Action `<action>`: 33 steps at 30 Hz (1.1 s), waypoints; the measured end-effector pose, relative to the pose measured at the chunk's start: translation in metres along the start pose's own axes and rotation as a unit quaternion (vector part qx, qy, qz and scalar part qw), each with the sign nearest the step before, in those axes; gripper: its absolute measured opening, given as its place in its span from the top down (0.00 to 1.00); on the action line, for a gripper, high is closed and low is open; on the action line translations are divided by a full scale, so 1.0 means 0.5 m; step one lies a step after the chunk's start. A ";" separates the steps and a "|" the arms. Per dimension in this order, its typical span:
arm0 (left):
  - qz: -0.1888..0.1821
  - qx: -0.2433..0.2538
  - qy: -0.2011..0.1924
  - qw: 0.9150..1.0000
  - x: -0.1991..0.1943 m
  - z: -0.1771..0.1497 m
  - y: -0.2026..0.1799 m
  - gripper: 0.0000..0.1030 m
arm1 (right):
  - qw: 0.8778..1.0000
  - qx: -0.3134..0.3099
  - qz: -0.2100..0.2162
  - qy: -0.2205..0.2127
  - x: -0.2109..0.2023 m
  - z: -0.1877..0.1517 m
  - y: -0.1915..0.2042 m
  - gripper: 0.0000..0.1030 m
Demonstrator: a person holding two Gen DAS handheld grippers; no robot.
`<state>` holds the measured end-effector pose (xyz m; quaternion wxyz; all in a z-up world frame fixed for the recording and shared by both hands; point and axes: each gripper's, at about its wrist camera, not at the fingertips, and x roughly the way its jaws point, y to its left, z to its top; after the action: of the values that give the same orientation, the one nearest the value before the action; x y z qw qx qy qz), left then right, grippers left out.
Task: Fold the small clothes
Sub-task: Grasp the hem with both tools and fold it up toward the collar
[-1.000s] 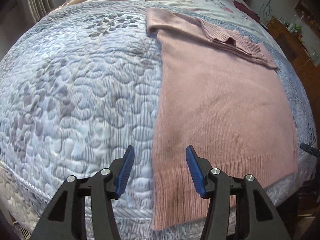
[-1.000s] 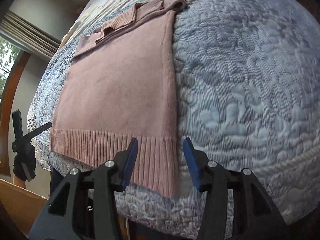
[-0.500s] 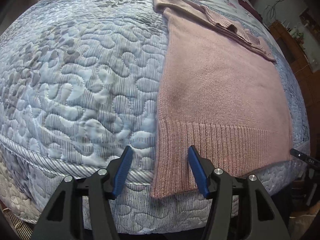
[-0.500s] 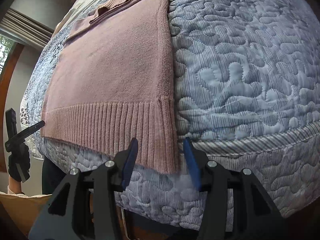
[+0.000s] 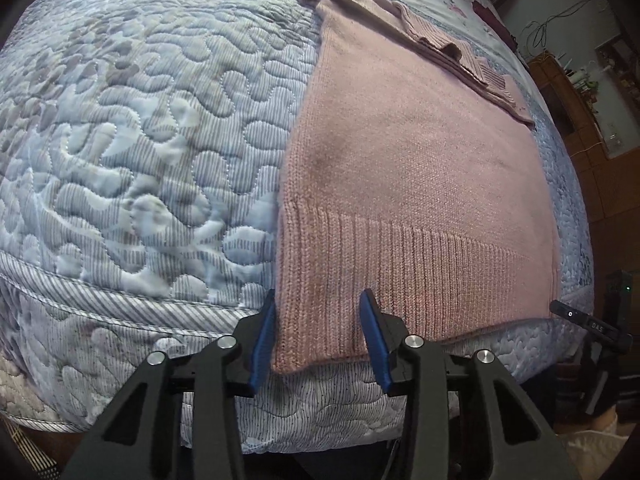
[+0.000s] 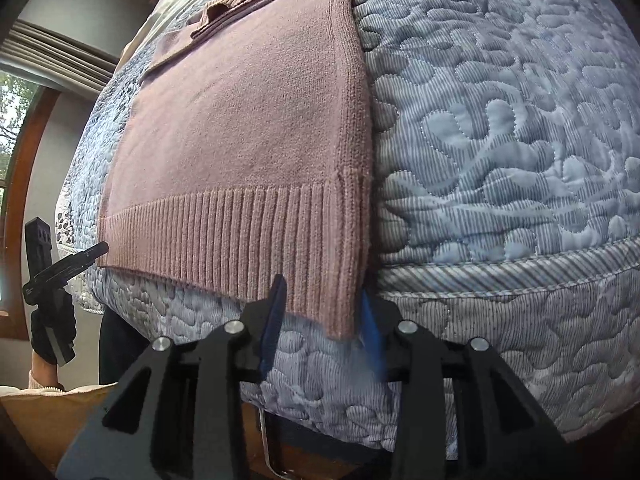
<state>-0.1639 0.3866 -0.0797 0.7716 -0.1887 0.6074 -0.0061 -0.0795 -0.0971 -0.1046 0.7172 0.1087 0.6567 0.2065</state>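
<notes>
On quilt (image 5: pixel 140 152), pink sweater (image 5: pixel 400 168)

The sweater (image 6: pixel 248 128) runs off the top edge, and the right blue fingers (image 6: pixel 370 330) look blurred.

The sweater (image 5: pixel 408 168) is pink knitted cloth, soft and slightly fuzzy across the body, with a coarser ribbed band along the hem in the lower middle of both frames. Under it the quilt (image 5: pixel 140 152) is pale blue cotton-like cloth, finely striped, puffed between meandering stitch lines (its sheen is faint, mostly matt). The left gripper (image 5: pixel 318 334) and right gripper (image 6: pixel 322 312) are matt black plastic with shiny round metal pins and blue, smooth-looking fingertip pads (image 5: pixel 264 344). At the left edge of the right wrist view, a window frame (image 6: pixel 18 200) looks like polished brown wood.
</notes>
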 end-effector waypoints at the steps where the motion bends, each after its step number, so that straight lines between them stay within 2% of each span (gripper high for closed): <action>1: -0.004 -0.005 0.001 1.000 0.000 -0.001 0.004 0.71 | 1.000 0.003 0.001 0.005 0.004 -0.001 -0.003 0.78; 2: -0.010 -0.011 0.002 1.000 0.001 -0.001 0.008 0.73 | 1.000 0.006 0.006 0.009 0.007 -0.002 -0.006 0.88; 4: -0.020 -0.021 0.003 1.000 -0.005 -0.007 0.023 0.79 | 1.000 0.013 0.019 0.011 0.008 -0.002 -0.012 0.90; 5: -0.021 -0.026 0.004 0.999 -0.007 -0.007 0.026 0.89 | 1.000 0.016 0.022 0.011 0.005 -0.001 -0.014 0.90; 8: -0.022 -0.027 -0.004 0.999 -0.037 -0.026 0.047 0.90 | 0.999 0.017 0.034 0.002 -0.015 0.007 -0.014 0.91; 12: -0.013 0.000 -0.019 1.000 -0.066 -0.018 0.026 0.90 | 0.996 0.029 0.083 -0.015 -0.053 0.026 -0.011 0.91; 15: -0.031 -0.002 -0.033 0.999 -0.092 0.003 0.021 0.90 | 0.991 0.045 0.125 -0.031 -0.083 0.055 -0.012 0.91; 18: -0.061 -0.021 -0.045 0.997 -0.109 0.044 0.024 0.90 | 0.984 0.061 0.159 -0.045 -0.107 0.095 -0.013 0.91; 20: -0.068 -0.028 -0.054 0.996 -0.115 0.076 0.025 0.90 | 0.982 0.069 0.167 -0.053 -0.115 0.131 -0.014 0.91; 25: -0.071 -0.041 -0.070 0.994 -0.103 0.172 0.022 0.90 | 0.978 0.102 0.169 -0.061 -0.109 0.236 -0.033 0.91; 33: -0.064 -0.050 -0.077 0.994 -0.019 0.326 -0.006 0.90 | 0.977 0.140 0.156 -0.039 -0.042 0.375 -0.070 0.91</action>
<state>-0.0124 0.4326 -0.0390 0.8040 -0.2652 0.5322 -0.0101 0.1099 -0.1158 -0.0793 0.6791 0.3168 0.6255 0.2171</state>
